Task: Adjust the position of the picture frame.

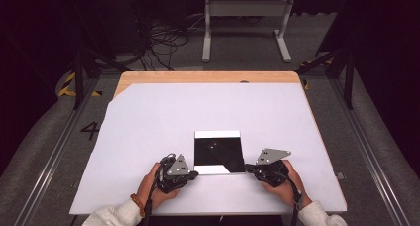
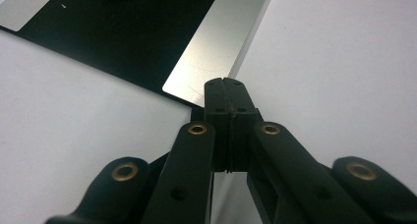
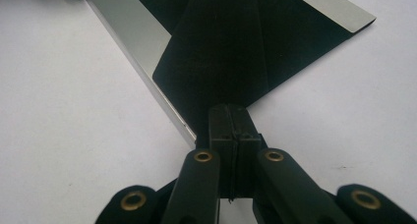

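A square, mirror-like plate (image 1: 218, 151) lies flat on the white sheet near the front of the table, dark in the middle with silvery bands at its edges. My left gripper (image 1: 194, 174) rests at its near left corner, jaws shut, tips (image 2: 226, 81) touching the plate's silvery corner (image 2: 216, 52). My right gripper (image 1: 246, 167) sits at the near right corner, also shut, tips (image 3: 230, 107) against the corner of the plate (image 3: 221, 47). Nothing is between either pair of jaws.
The white sheet (image 1: 148, 137) covers a wooden table whose bare strip (image 1: 208, 77) shows at the far edge. Beyond the table stand a white metal frame (image 1: 245, 23) and loose cables (image 1: 163, 42) on the floor. Rails run along both sides.
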`<state>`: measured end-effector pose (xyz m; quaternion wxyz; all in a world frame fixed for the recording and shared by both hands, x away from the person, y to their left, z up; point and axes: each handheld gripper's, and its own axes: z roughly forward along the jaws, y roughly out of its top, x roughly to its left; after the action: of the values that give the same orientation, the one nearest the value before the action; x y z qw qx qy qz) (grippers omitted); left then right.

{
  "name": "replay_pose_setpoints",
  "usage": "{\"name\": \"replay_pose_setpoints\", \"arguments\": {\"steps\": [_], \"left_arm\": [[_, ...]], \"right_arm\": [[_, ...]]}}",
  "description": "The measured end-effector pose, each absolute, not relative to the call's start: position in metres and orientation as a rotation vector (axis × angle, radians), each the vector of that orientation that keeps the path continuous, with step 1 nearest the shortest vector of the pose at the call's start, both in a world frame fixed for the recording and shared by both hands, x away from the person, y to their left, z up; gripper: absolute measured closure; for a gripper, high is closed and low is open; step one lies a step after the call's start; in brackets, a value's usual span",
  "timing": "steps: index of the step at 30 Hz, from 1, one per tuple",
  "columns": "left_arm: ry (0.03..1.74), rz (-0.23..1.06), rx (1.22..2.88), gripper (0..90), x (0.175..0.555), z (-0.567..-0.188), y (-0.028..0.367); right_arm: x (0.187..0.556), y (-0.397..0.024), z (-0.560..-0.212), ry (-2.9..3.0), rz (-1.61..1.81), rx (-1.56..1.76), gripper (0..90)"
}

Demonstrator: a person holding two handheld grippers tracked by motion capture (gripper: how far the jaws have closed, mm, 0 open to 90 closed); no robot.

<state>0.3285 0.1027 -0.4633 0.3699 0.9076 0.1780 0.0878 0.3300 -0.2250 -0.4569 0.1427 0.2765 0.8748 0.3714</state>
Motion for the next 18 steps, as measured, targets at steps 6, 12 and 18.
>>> {"name": "replay_pose_setpoints", "arguments": {"steps": [6,12,18], "left_arm": [[0.462,0.22,2.323,90.0,0.3307,-0.4638,0.1025],[0.453,0.226,2.331,90.0,0.3321,-0.4633,0.1025],[0.461,0.221,2.32,90.0,0.3321,-0.4638,0.1031]], "right_arm": [[0.3298,-0.223,-0.4572,2.511,1.068,0.808,90.0],[0.3307,-0.2223,-0.4577,2.5,1.071,0.811,90.0],[0.3314,-0.2221,-0.4569,2.498,1.06,0.805,90.0]]}}
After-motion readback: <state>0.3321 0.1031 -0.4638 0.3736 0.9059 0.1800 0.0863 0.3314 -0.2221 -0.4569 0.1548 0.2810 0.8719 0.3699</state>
